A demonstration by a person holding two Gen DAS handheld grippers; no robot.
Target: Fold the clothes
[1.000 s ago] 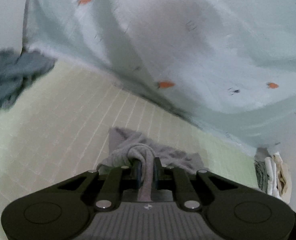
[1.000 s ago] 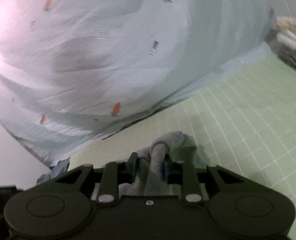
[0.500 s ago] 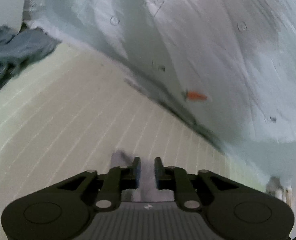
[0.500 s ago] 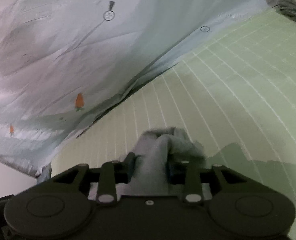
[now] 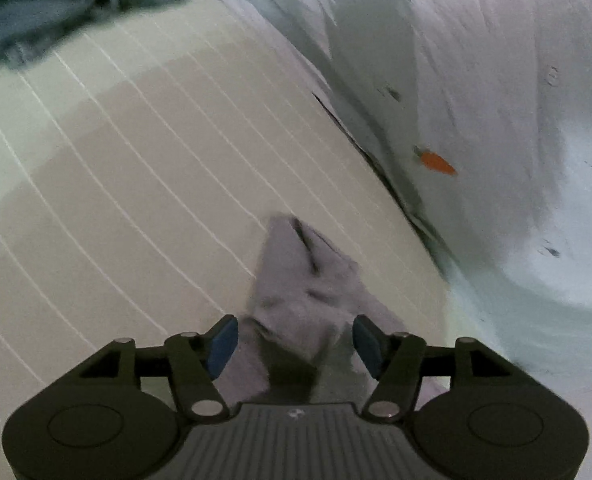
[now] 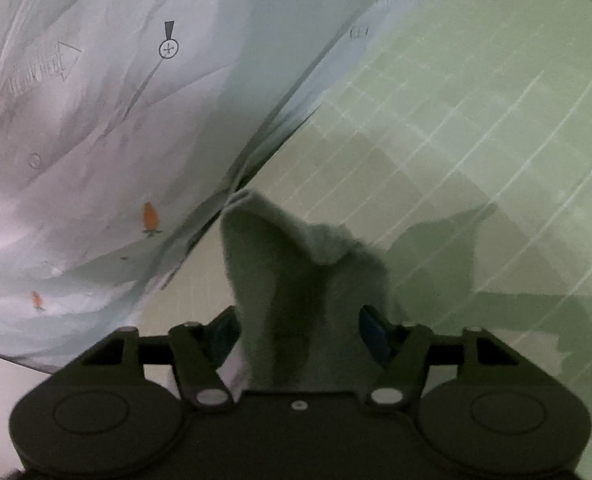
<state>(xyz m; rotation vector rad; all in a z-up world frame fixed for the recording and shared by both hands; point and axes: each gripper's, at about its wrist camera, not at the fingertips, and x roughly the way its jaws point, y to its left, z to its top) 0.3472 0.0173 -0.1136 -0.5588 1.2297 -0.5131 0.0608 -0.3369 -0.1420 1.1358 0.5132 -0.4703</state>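
Nearby, carrot-print sheet (image 5: 476, 120) borders grey garment (image 5: 304, 280).

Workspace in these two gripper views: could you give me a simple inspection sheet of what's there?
Surface: pale green gridded mat.
Job's things: grey cloth lying between the fingers in both views.
Clutter: dark blue-grey garment heaped at the far edge.
Grippers: left gripper open; right gripper open; neither pinches the cloth.
Cables: nothing seen.
Surroundings: light sheet with carrot print draped along the mat.
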